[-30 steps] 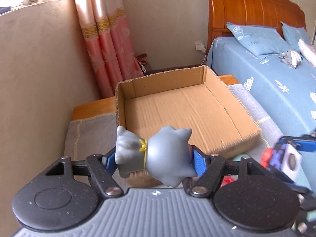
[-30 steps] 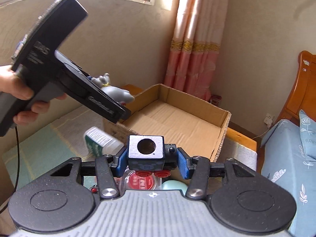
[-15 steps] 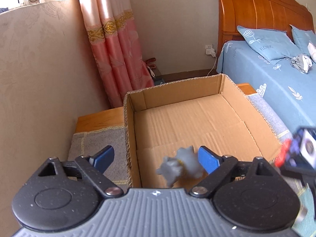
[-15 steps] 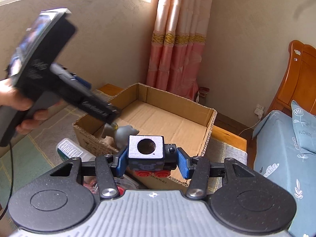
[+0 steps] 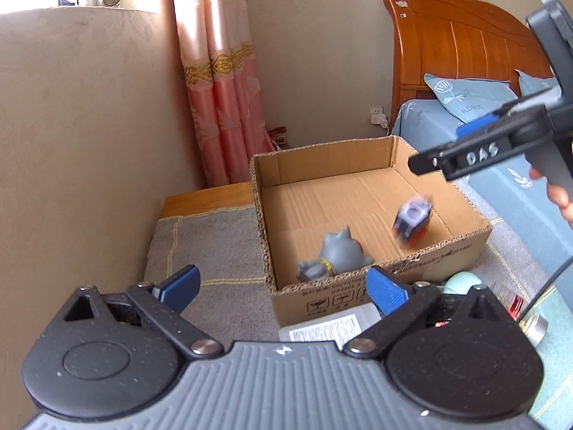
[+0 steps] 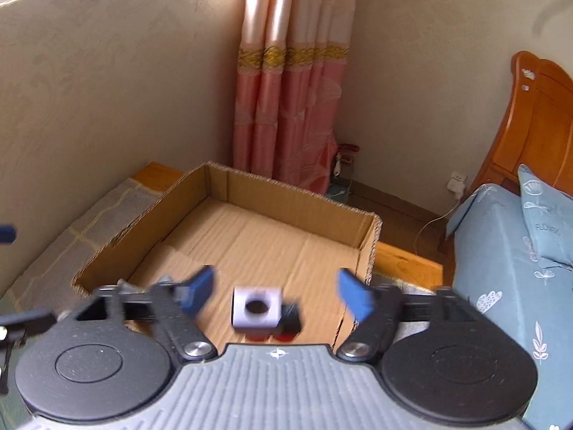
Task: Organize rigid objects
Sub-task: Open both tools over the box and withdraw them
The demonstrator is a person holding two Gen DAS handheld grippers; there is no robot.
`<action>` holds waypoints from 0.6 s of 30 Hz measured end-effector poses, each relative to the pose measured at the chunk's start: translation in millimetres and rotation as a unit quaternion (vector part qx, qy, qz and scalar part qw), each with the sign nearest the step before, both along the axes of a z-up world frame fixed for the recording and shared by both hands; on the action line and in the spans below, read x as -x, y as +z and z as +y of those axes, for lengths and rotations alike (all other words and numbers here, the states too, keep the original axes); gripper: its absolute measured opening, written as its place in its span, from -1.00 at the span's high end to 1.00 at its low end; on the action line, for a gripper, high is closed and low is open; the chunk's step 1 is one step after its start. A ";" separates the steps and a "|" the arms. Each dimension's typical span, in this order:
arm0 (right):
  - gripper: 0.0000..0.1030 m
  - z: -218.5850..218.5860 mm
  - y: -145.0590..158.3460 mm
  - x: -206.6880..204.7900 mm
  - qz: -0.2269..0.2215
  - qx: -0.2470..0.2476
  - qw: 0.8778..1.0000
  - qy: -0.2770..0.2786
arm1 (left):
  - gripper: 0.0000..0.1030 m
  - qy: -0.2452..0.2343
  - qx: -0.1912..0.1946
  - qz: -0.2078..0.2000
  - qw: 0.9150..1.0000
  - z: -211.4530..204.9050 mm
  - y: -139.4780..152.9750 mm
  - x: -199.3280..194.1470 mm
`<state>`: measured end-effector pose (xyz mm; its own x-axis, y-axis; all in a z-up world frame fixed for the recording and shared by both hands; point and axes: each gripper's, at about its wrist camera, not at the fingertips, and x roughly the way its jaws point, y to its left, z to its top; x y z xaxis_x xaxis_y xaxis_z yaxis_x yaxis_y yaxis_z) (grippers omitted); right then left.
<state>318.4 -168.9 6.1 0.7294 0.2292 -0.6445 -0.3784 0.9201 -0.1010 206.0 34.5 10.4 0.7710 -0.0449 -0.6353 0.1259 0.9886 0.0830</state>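
Jaws opening on both hand-held grippers, left [image 5: 283, 286] and right [image 6: 275, 292], pads touching nothing.

The small block toy [image 5: 412, 224], right of centre inside the cardboard box [image 5: 444, 247], is smeared by motion, so its markings cannot be read. In the right wrist view the same toy is blurred at lower centre, as are both blue fingers [image 6: 198, 288] of the right gripper [image 6: 274, 292], whose jaws are opening. The grey figurine [image 5: 335, 256] is partly hidden behind the box's near wall. A person's hand [image 5: 558, 199] is cut off at the right edge. Items at lower right, behind the left gripper [image 5: 283, 286], are too hidden to identify.
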 end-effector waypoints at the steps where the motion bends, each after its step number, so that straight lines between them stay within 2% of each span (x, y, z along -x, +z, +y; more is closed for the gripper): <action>1: -0.98 -0.7 2.9 3.5 -0.003 -0.008 1.000 0.002 | -0.92 0.000 0.004 0.002 1.000 1.9 -0.9 2.6; 6: -1.00 -0.6 8.8 20.9 -0.002 -0.007 1.000 0.000 | -0.92 -0.007 0.026 0.017 1.000 6.2 -5.8 12.0; 13: -1.00 -1.6 -1.7 46.3 0.027 0.000 0.999 -0.031 | -0.92 0.005 0.007 0.023 1.000 2.9 -16.9 34.2; 18: -1.00 -3.8 -23.8 67.5 0.067 0.007 0.995 -0.068 | -0.92 0.017 0.005 0.022 1.000 4.8 -24.8 49.2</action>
